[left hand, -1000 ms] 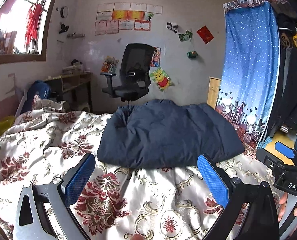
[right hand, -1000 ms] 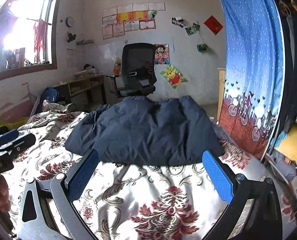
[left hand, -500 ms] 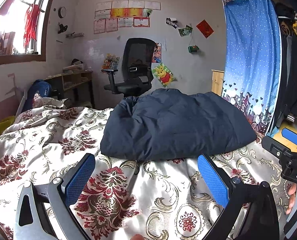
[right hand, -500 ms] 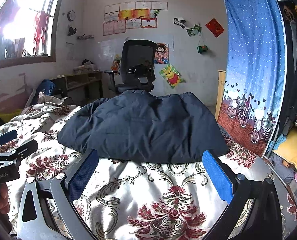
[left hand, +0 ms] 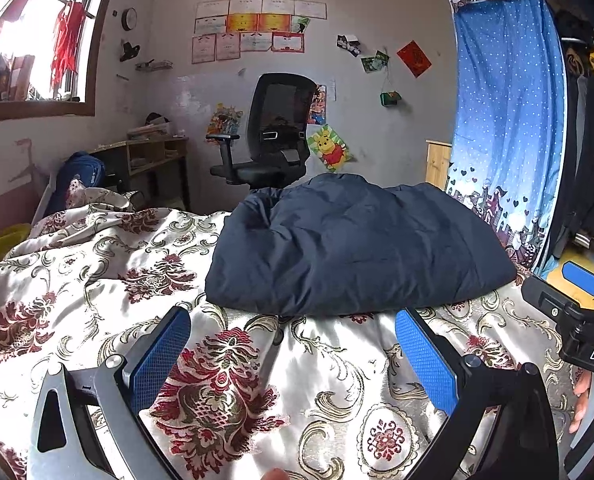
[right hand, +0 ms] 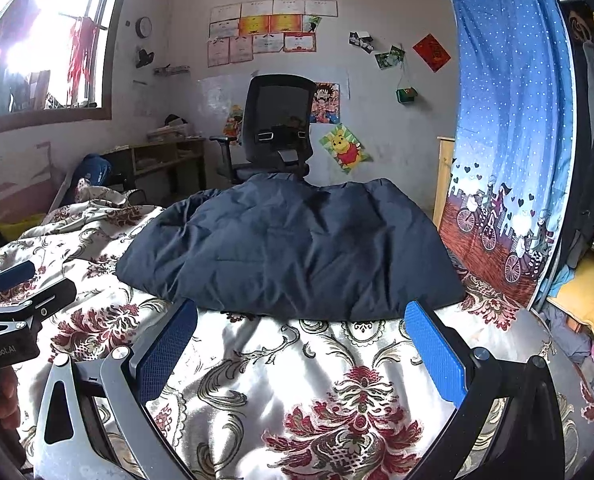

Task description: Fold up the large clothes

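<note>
A floral bedspread [left hand: 77, 280] is spread beneath both tongs, and a dark blue padded garment [left hand: 357, 248] is laid on it just ahead of the fingertips, untouched. The left gripper [left hand: 293, 344] and right gripper [right hand: 301, 338] are held side by side, jaws wide apart, nothing gripped.

**Open bedspread ahead, jacket blocks the far side**

I have bare floral bedspread [left hand: 257, 360] between my jaws and the dark blue padded jacket [left hand: 357, 248], which lies bulked up across the bed ahead. To my left the cover is free but rumpled into ridges. On my right the other gripper [left hand: 569, 304] sits close, and the blue curtain [right hand: 509, 140] hangs just past the bed's edge. An office chair [right hand: 277, 128] stands behind the jacket.
</note>
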`<state>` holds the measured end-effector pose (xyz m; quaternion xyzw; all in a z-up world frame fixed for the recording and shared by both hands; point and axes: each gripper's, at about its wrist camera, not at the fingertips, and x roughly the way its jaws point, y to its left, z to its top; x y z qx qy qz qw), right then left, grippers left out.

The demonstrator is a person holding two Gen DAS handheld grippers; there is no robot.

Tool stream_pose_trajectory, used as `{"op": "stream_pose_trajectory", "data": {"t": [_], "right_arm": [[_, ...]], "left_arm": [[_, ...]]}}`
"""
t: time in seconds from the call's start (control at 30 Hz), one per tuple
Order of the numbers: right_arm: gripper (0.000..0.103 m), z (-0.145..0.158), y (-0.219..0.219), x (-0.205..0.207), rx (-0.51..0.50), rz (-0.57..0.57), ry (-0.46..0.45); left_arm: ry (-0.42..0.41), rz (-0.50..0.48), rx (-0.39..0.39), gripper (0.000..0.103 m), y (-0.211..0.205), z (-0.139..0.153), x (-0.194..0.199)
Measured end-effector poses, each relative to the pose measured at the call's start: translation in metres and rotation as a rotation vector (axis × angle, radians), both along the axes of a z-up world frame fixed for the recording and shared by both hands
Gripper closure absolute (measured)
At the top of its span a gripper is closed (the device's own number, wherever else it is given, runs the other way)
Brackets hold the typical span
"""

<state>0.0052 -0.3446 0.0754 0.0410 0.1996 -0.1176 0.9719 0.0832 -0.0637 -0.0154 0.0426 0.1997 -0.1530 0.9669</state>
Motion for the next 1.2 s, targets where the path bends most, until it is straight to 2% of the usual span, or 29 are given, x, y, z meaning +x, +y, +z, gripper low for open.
{"op": "stream_pose_trajectory", "data": {"t": [0.57,1.2], "right_arm": [[0.001,0.0003,0.0002,-0.0031,-0.005,-0.007,-0.002],[0.001,0.001,-0.0021,-0.0051,0.01,-0.006,0.003]], "left_arm": [[-0.036,-0.014,0.036,0.0,-0.005,0.0018,-0.0087],[-0.027,-0.016,0.041,0.0,-0.0073,0.0022,-0.0093]]}}
